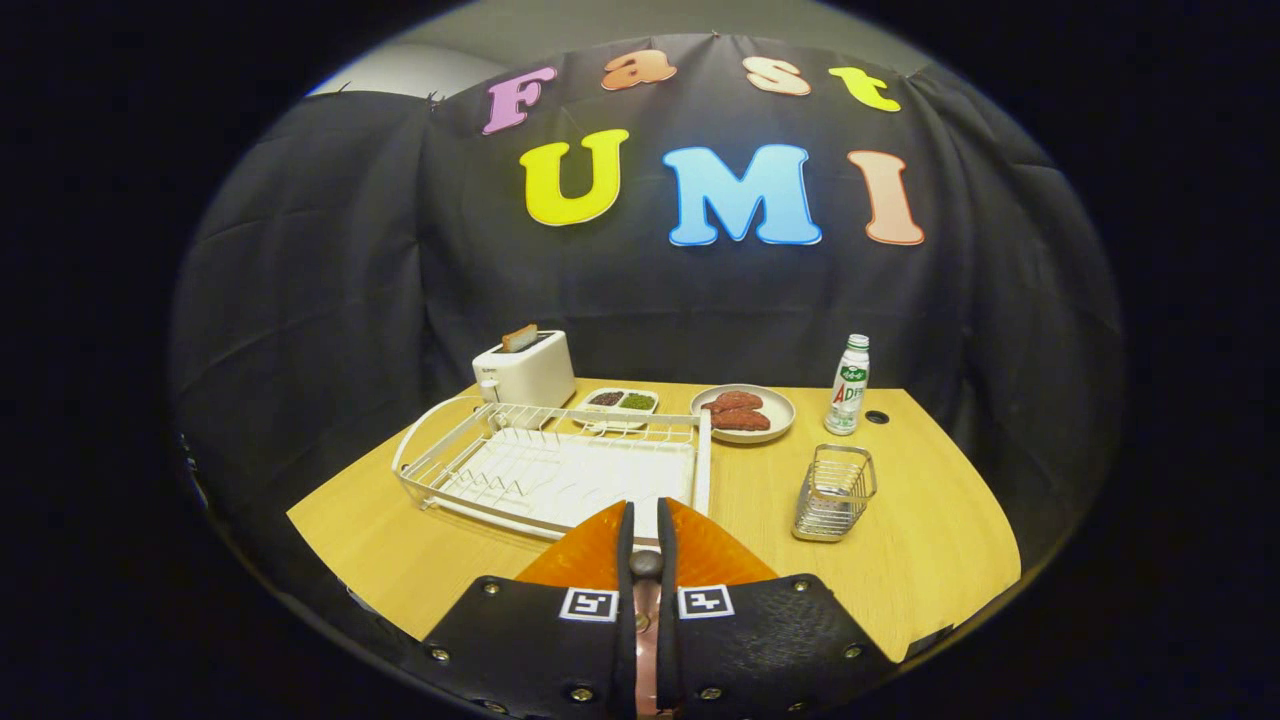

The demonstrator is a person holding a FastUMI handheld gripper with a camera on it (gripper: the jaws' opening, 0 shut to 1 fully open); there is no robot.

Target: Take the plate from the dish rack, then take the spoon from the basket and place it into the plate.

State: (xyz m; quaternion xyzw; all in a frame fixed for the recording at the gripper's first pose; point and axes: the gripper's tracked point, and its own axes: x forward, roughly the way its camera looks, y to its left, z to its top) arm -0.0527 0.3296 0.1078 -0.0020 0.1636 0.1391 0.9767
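Gripper (645, 515): fingers drawn close together, a dark rounded handle pinched between them; the thing it belongs to, apparently the spoon (645, 563), is mostly hidden. Orange plate (700, 550): lies on the wooden table (930, 520) directly under the fingers, just in front of the dish rack. White wire dish rack (560, 465): beyond the fingertips. Wire basket (835, 492): right of rack. Toaster (525, 368), divided tray (620, 402), plate of meat (745, 412), bottle (848, 385): along the far edge.
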